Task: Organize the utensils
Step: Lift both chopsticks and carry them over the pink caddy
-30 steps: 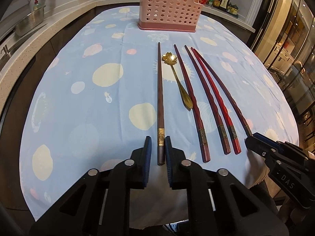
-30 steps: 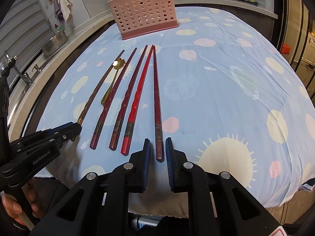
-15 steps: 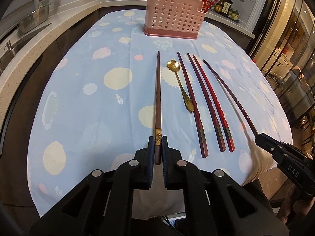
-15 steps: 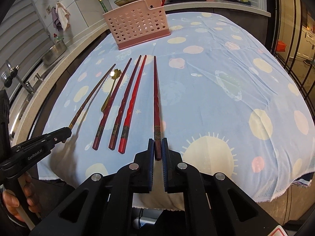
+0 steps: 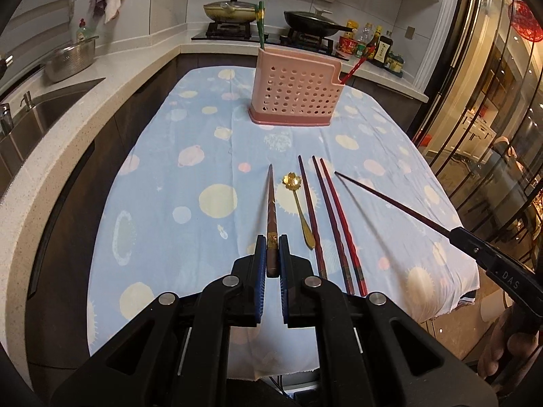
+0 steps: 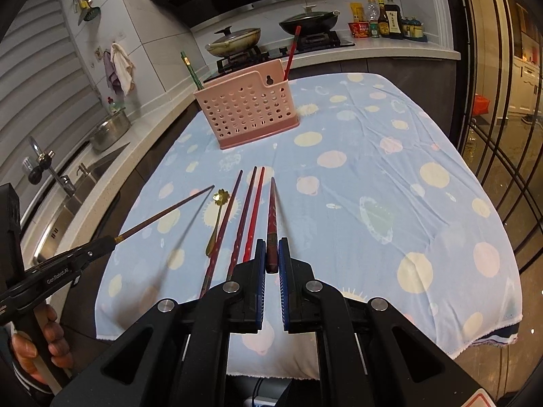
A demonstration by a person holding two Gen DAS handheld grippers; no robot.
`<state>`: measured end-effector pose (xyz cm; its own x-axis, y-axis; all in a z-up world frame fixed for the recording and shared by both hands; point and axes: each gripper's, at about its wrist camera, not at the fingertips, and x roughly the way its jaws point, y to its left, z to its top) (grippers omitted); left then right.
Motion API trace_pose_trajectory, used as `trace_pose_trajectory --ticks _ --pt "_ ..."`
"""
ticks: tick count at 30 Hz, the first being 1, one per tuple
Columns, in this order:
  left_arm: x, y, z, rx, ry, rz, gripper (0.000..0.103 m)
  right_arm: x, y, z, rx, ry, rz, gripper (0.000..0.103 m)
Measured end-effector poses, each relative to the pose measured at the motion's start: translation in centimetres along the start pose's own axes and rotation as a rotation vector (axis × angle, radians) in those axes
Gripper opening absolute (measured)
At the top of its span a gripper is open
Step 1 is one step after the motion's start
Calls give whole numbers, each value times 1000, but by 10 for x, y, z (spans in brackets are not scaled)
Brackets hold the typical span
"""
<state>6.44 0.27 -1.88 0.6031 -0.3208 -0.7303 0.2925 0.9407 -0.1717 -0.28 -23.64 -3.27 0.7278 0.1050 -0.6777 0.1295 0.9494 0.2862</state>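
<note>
My left gripper (image 5: 272, 254) is shut on the thick end of a brown chopstick with a gold band (image 5: 271, 203), held above the cloth. My right gripper (image 6: 271, 254) is shut on a dark red chopstick (image 6: 272, 210), also lifted. Each gripper shows in the other's view: the right gripper (image 5: 456, 232) at the right edge, the left gripper (image 6: 108, 240) at the left. Between them a gold flower spoon (image 5: 298, 203) and three reddish chopsticks (image 5: 331, 217) lie on the tablecloth. The pink perforated holder (image 5: 295, 93) stands at the far end, with a green chopstick (image 6: 191, 71) and a red one (image 6: 290, 51) in it.
The blue spotted tablecloth (image 6: 373, 176) hangs over the near table edge. A counter with a sink (image 5: 51, 112) and a steel bowl (image 5: 71, 61) runs along the left. Stove pans (image 5: 230, 12) and bottles (image 5: 376, 47) stand behind the holder. Glass doors (image 5: 492, 118) are on the right.
Both grippers closed on the chopstick ends between their fingers and rose together. The two chopsticks left the cloth and now slant in the air. The spoon and other chopsticks stayed put.
</note>
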Motion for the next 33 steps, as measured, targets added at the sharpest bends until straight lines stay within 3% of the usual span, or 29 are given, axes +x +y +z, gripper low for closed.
trace_pose_trajectory --ticks 15,33 --pt "-26 -4 46 17 -103 20 7 -33 7 42 -13 -139 23 7" --pt "-27 -25 113 80 -215 12 7 -35 12 102 -22 -261 32 7"
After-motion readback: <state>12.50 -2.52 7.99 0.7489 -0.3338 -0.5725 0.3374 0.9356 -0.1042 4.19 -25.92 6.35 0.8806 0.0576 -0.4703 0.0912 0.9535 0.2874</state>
